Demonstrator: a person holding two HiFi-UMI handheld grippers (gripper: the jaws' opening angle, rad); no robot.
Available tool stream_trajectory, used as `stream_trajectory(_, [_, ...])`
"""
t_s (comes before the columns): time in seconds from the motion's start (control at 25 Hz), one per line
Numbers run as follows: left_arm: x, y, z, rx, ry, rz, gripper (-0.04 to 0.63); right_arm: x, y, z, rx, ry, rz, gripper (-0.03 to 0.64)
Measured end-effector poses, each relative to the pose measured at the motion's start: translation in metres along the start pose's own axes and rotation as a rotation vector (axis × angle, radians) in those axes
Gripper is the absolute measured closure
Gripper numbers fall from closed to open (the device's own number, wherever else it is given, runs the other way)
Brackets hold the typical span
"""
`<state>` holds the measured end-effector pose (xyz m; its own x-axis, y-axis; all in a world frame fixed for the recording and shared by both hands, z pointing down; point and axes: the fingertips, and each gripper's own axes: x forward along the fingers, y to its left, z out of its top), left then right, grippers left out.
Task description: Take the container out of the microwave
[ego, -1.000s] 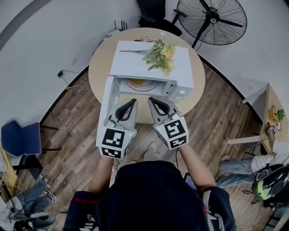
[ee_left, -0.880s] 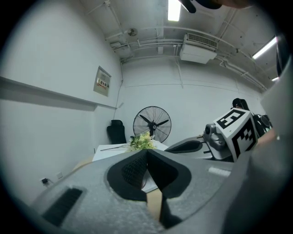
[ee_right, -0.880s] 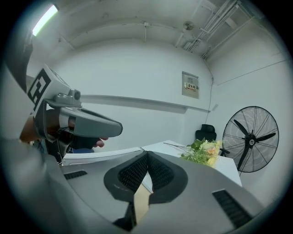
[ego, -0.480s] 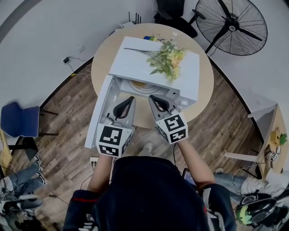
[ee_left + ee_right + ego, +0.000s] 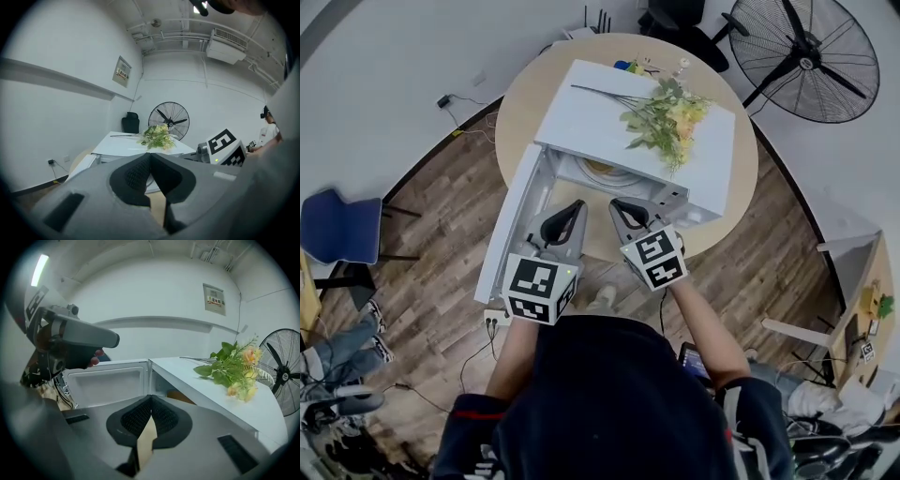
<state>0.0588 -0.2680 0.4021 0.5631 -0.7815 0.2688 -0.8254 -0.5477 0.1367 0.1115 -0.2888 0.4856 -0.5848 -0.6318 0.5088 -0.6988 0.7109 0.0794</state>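
Nearest, the left tool (image 5: 575, 205) and the right tool (image 5: 616, 203) hover side by side; each has grey moulded jaws lined with black ribbed pads, tips pressed together on nothing; just beyond them the boxy white microwave (image 5: 609, 108) stands on the round pale-wood bench (image 5: 522, 105), its flat door (image 5: 508, 228) swung wide to the left; the container (image 5: 600, 170), round and yellowish, sits inside the cavity; a leafy flower spray (image 5: 667, 117) lies across the smooth top; farthest, a wire-caged fan (image 5: 811, 56).
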Motion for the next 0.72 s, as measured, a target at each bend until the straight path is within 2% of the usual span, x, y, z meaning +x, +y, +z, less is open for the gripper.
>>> stream_trajectory(0.28, [0.000, 0.016, -0.015, -0.012, 0.042, -0.042, 0.581, 0.031, 0.010, -0.022, -0.032, 0.158, 0.009, 0.612])
stream_trajectory(0.44, [0.000, 0.028, -0.025, -0.006, 0.075, -0.051, 0.581, 0.050, 0.014, -0.033, -0.097, 0.234, 0.019, 0.612])
stream_trajectory(0.56, [-0.001, 0.037, -0.035, 0.049, 0.104, -0.051, 0.581, 0.066, 0.012, -0.043, -0.154, 0.300, 0.014, 0.612])
stream_trajectory(0.72, [0.002, 0.045, -0.046, 0.044, 0.128, -0.065, 0.581, 0.089, 0.008, -0.057, -0.238, 0.378, 0.009, 0.612])
